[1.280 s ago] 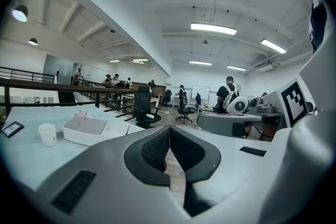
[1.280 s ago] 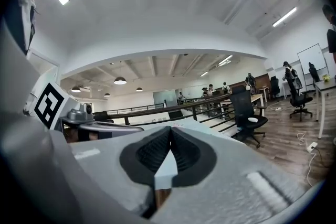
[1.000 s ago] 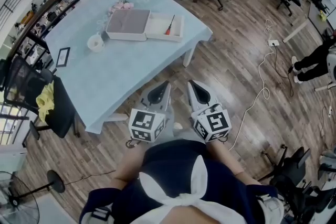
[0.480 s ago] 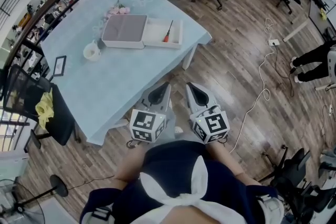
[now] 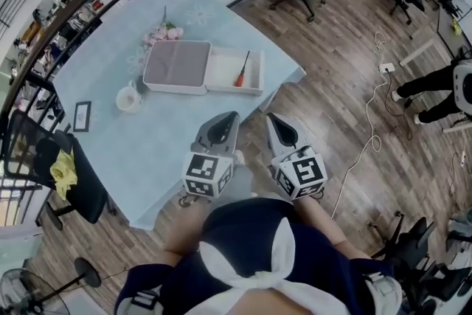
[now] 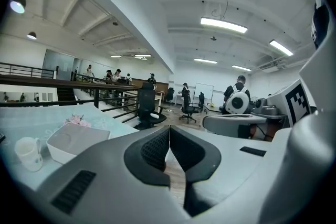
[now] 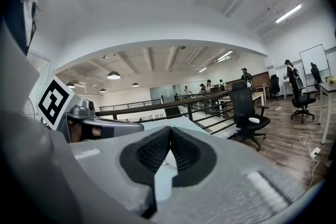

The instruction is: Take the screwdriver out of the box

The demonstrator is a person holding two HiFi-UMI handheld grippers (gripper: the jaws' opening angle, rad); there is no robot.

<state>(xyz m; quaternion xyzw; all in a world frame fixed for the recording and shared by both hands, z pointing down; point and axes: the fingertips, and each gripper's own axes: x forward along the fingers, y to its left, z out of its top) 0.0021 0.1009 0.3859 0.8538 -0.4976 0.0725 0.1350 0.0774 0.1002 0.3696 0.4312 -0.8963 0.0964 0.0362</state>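
We find the left tongs (image 5: 233,116) and right tongs (image 5: 271,118) clenched, empty, short of the box (image 5: 221,71). Arriving clenched (unopened) could shove the screwdriver (image 5: 242,71) aside, not grasp it.

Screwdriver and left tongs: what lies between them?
In the head view, only the box's near wall and a bare strip of tablecloth separate the screwdriver from the left tongs.
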